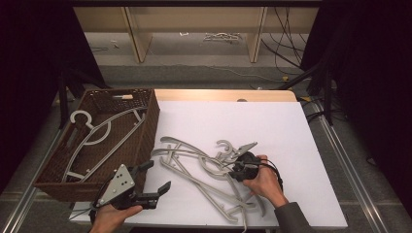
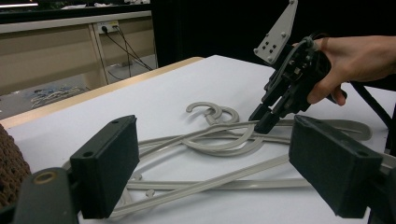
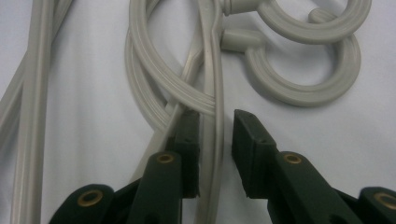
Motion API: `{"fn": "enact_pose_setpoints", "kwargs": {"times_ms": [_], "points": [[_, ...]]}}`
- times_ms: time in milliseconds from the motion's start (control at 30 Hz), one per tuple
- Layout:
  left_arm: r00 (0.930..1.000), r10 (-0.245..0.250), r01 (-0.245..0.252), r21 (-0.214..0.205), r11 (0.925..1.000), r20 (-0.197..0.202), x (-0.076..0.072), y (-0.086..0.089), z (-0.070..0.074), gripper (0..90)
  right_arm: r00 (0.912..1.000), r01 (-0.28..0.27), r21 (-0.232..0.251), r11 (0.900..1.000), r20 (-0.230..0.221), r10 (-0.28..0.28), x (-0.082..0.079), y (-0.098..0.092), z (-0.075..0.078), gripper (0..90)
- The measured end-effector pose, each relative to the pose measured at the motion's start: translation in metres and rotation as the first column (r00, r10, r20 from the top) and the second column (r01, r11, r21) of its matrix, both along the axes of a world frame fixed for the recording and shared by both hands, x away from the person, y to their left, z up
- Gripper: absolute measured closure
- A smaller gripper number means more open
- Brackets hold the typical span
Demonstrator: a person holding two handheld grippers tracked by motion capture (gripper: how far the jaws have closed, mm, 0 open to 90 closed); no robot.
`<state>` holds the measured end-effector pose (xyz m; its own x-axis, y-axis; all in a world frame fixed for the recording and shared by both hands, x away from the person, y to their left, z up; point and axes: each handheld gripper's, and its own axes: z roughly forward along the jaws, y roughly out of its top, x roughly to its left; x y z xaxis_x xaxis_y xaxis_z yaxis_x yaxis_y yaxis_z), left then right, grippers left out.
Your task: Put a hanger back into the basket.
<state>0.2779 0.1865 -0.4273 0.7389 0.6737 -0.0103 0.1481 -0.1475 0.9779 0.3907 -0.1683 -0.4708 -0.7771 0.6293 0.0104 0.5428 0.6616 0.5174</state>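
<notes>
On the white table (image 1: 291, 145), my right gripper (image 3: 215, 135) straddles a grey hanger (image 3: 212, 84), jaws slightly apart, for basket (image 1: 150, 121) transfer; left gripper (image 1: 155, 177) wide open.

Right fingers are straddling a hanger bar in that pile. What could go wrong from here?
1. The grey hangers overlap and interlock, so lifting one bar may drag its neighbours along.
2. The right gripper has the bar between its fingers with a gap on one side; the thin bar could slip or twist.
3. Hooks nest together and may snag.

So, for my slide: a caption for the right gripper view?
Right gripper jaws straddle a grey hanger arm, a gap still showing.
</notes>
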Motion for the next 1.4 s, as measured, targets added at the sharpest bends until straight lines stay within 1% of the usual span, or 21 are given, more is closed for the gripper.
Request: {"fn": "enact_pose_setpoints", "kwargs": {"times_ms": [133, 200, 367, 467, 500, 533, 567, 633, 667, 700, 733, 767, 833, 900, 967, 1000, 1033, 1067, 1133, 1367, 1400], "points": [[1.0000, -0.009, 0.009, 0.007, 0.9999, 0.000, 0.000, -0.001, -0.001, 16.0, 1.0000, 0.005, 0.000, 1.0000, 0.004, -0.005, 0.000, 0.000, 0.000, 74.5], [0.9999, -0.010, 0.010, 0.007, 0.9999, 0.006, 0.000, -0.001, 0.000, 16.0, 1.0000, 0.001, -0.013, 0.9999, 0.005, -0.001, 0.000, 0.001, 0.001, 81.1], [1.0000, -0.009, 0.009, 0.010, 0.9999, 0.003, 0.001, -0.002, 0.000, 16.0, 0.9995, 0.008, -0.023, 0.9997, 0.030, -0.008, -0.001, -0.001, 0.005, 81.6], [0.9999, -0.009, 0.009, 0.011, 0.9999, 0.005, 0.001, -0.002, 0.000, 16.0, 0.9980, 0.007, -0.023, 0.9997, 0.063, -0.006, -0.003, -0.005, 0.013, 81.8], [0.9999, -0.010, 0.010, 0.018, 0.9998, 0.005, 0.001, -0.002, 0.000, 16.0, 0.9955, 0.004, -0.023, 0.9997, 0.094, -0.001, -0.004, -0.008, 0.019, 81.9], [1.0000, -0.009, 0.009, 0.017, 0.9998, 0.004, 0.001, -0.001, 0.000, 16.0, 0.9942, 0.005, -0.020, 0.9998, 0.107, -0.003, -0.005, -0.010, 0.020, 81.9], [1.0000, -0.007, 0.007, 0.011, 0.9999, 0.006, 0.001, -0.001, 0.000, 16.0, 0.9911, 0.009, -0.004, 1.0000, 0.133, -0.008, -0.006, -0.012, 0.021, 81.9], [1.0000, -0.008, 0.008, 0.019, 0.9998, 0.006, 0.002, -0.001, 0.000, 16.0, 0.9917, 0.022, 0.001, 0.9998, 0.127, -0.022, -0.008, -0.014, 0.023, 81.9], [0.9999, -0.014, 0.014, 0.014, 0.9998, 0.008, 0.002, -0.001, -0.001, 16.0, 0.9926, 0.011, -0.002, 0.9999, 0.121, -0.010, -0.008, -0.018, 0.025, 82.0], [0.9999, -0.011, 0.010, 0.015, 0.9998, 0.008, 0.002, -0.001, -0.001, 16.0, 0.9904, 0.021, 0.004, 0.9998, 0.137, -0.021, -0.010, -0.019, 0.026, 82.0], [1.0000, -0.003, 0.003, 0.022, 0.9998, 0.006, 0.002, -0.001, 0.000, 16.0, 0.9881, -0.002, 0.019, 0.9998, 0.154, -0.001, -0.012, -0.024, 0.031, 82.1], [1.0000, 0.000, 0.000, 0.019, 0.9998, 0.007, 0.002, -0.001, 0.001, 16.0, 0.9848, 0.002, 0.032, 0.9995, 0.173, -0.007, -0.013, -0.025, 0.032, 82.1], [1.0000, 0.001, -0.001, 0.023, 0.9997, 0.003, 0.003, -0.001, 0.000, 16.0, 0.9820, -0.018, 0.032, 0.9993, 0.188, 0.011, -0.016, -0.027, 0.037, 82.1], [0.9999, 0.009, -0.009, 0.019, 0.9998, -0.014, 0.003, -0.002, 0.000, 16.0, 0.9806, -0.020, 0.030, 0.9993, 0.195, 0.014, -0.018, -0.027, 0.039, 82.1], [0.9998, 0.012, -0.012, 0.011, 0.9999, -0.013, 0.005, -0.005, 0.003, 16.0, 0.9755, -0.034, 0.016, 0.9993, 0.218, 0.030, -0.022, -0.027, 0.043, 82.1], [0.9999, 0.012, -0.012, 0.016, 0.9998, -0.010, 0.006, -0.006, 0.004, 16.1, 0.9775, -0.041, 0.009, 0.9991, 0.207, 0.038, -0.024, -0.028, 0.046, 82.1], [1.0000, 0.007, -0.006, 0.026, 0.9996, -0.005, 0.008, -0.010, 0.005, 16.2, 0.9722, -0.049, 0.014, 0.9987, 0.230, 0.044, -0.028, -0.028, 0.047, 82.1], [1.0000, -0.006, 0.006, 0.043, 0.9991, -0.001, 0.010, -0.013, 0.006, 16.2, 0.9722, -0.049, 0.014, 0.9987, 0.230, 0.044, -0.028, -0.028, 0.047, 82.1], [0.9994, -0.033, 0.033, 0.074, 0.9967, -0.011, 0.015, -0.021, 0.006, 16.6, 0.9716, -0.054, 0.016, 0.9984, 0.231, 0.049, -0.036, -0.029, 0.050, 82.1], [0.9981, -0.045, 0.050, 0.140, 0.9889, -0.044, 0.036, -0.044, 0.013, 17.8, 0.9687, -0.083, 0.005, 0.9966, 0.235, 0.079, -0.051, -0.034, 0.057, 82.1], [0.9976, -0.044, 0.051, 0.143, 0.9884, -0.054, 0.038, -0.048, 0.014, 18.8, 0.9661, -0.082, 0.006, 0.9966, 0.246, 0.078, -0.053, -0.034, 0.057, 82.2]]}}
